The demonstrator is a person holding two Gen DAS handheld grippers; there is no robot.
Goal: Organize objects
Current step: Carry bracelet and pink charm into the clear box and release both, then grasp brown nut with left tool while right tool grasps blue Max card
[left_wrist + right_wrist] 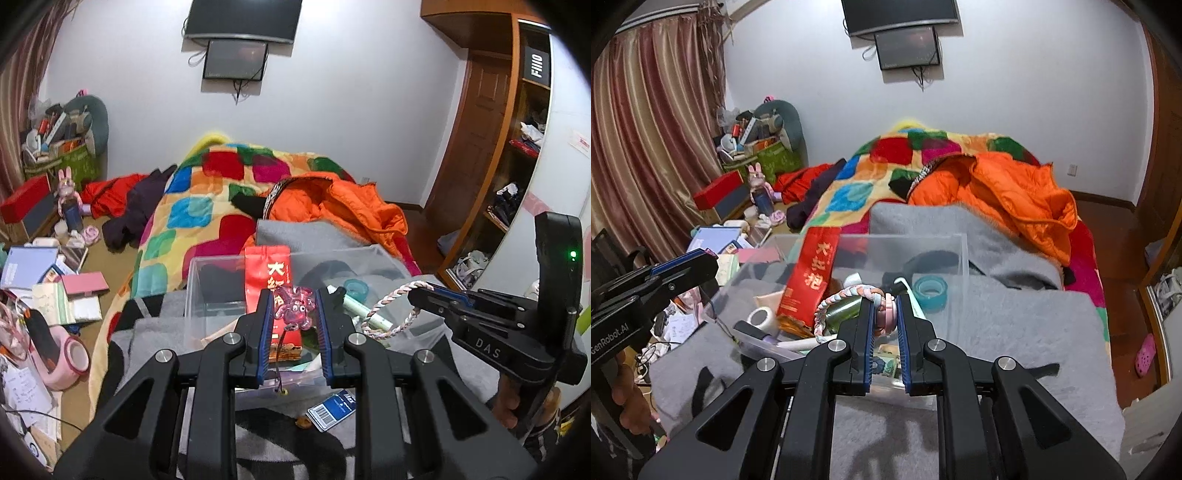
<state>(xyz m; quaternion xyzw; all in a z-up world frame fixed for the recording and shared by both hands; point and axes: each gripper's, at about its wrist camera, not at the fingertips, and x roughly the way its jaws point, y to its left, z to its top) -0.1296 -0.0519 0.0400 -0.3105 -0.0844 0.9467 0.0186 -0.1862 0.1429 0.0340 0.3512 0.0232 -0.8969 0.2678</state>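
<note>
My left gripper [294, 308] is shut on a pink see-through charm [295, 308] with a thin cord hanging down, held above a clear plastic box [207, 269]. My right gripper [885, 314] is shut on a braided pastel loop [842, 299], held over the same box [956, 254]. The right gripper also shows in the left wrist view [424, 295] with the braided loop [384, 317] dangling from it. The left gripper shows in the right wrist view [701, 264]. Inside the box lie a red packet [810, 284], a green bottle [846, 310], a teal tape roll [930, 290] and a white tape roll [761, 317].
The box sits on a grey blanket [997, 314] on a bed with a colourful quilt [207, 206] and an orange jacket [1015, 192]. A blue card [331, 404] lies on the blanket. Books and clutter [48, 288] cover the floor at left. A wooden wardrobe [491, 129] stands at right.
</note>
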